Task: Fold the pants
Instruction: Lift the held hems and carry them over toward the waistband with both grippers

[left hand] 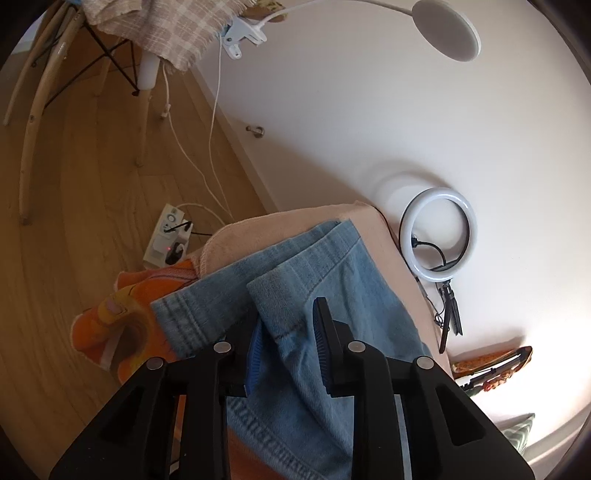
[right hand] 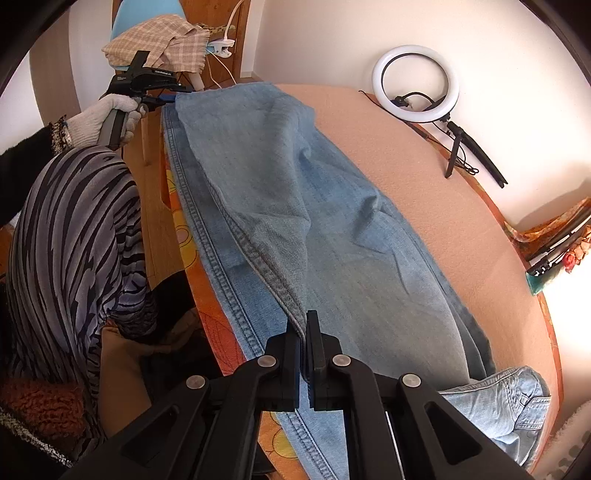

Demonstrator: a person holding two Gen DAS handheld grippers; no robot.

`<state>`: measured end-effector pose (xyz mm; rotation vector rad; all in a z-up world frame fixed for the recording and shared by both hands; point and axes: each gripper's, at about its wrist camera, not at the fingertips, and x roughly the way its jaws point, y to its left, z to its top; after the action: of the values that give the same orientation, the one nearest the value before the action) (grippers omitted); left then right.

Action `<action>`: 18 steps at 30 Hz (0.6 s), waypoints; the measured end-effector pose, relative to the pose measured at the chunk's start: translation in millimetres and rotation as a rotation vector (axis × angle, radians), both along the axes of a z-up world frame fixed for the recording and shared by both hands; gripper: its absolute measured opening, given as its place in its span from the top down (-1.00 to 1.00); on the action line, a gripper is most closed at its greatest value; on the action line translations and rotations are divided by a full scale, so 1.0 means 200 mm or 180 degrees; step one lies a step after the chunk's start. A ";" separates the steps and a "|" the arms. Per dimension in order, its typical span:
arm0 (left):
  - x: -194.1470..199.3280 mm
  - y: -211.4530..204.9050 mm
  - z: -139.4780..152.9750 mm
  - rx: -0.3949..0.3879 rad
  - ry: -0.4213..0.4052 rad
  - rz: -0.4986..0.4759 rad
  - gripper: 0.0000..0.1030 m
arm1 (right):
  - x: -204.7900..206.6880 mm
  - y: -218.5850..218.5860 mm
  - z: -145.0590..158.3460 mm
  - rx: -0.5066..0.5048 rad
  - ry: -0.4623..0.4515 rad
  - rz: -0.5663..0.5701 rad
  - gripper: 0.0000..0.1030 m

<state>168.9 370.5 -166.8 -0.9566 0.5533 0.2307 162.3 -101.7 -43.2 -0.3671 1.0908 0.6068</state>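
White walls (left hand: pixel 369 110) enclose the work area, with wood floor (left hand: pixel 92 221) on the near side. A peach pad (right hand: pixel 461 236) covers the working surface; whether that surface is a desk or a bed cannot be told. An orange patterned cloth (left hand: pixel 129 317) hangs over its near edge.

Pants (right hand: pixel 314 229) of light blue denim lie lengthwise on the pad, one leg layer resting on the other. The waist end (right hand: pixel 509 406) is bunched at the near right corner of the pad in the right wrist view. The hem end reaches the far corner of the pad.

Left tool (left hand: pixel 288 339): jaws part-way apart, blue pads (left hand: pixel 255 354) visible, with a raised fold of hem between them. The cloth touches the left pad; contact on the other side cannot be confirmed. In the right wrist view, a hand (right hand: pixel 99 118) in a white glove carries this tool at the far hem.

Right tool (right hand: pixel 303 332): jaws nearly closed, pinching the seam edge of the upper leg layer.

A ring light (right hand: pixel 415 83) on a small tripod stands against the wall beyond the pad. A chair (left hand: pixel 55 74) with a checked cloth (left hand: pixel 166 29) stands on the floor. A power strip (left hand: pixel 166 236) lies on the floor beside the pad corner.
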 end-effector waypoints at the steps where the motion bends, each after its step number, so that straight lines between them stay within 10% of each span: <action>1: 0.02 0.00 0.01 0.0038 -0.0011 -0.0039 0.82 | 0.00 0.00 0.00 -0.0010 -0.0006 0.0000 1.00; 7: -0.09 -0.05 0.23 0.0373 -0.0394 -0.0015 0.87 | -0.03 -0.02 0.08 -0.0010 -0.0157 -0.0075 1.00; 18: -0.20 0.02 0.01 0.0393 0.0050 0.0031 0.87 | -0.10 0.07 -0.06 -0.0089 0.0106 0.0195 1.00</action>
<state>128.1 374.2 -164.6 -0.8385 0.5427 0.2781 142.4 -87.8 -54.8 -0.4169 1.1241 0.6544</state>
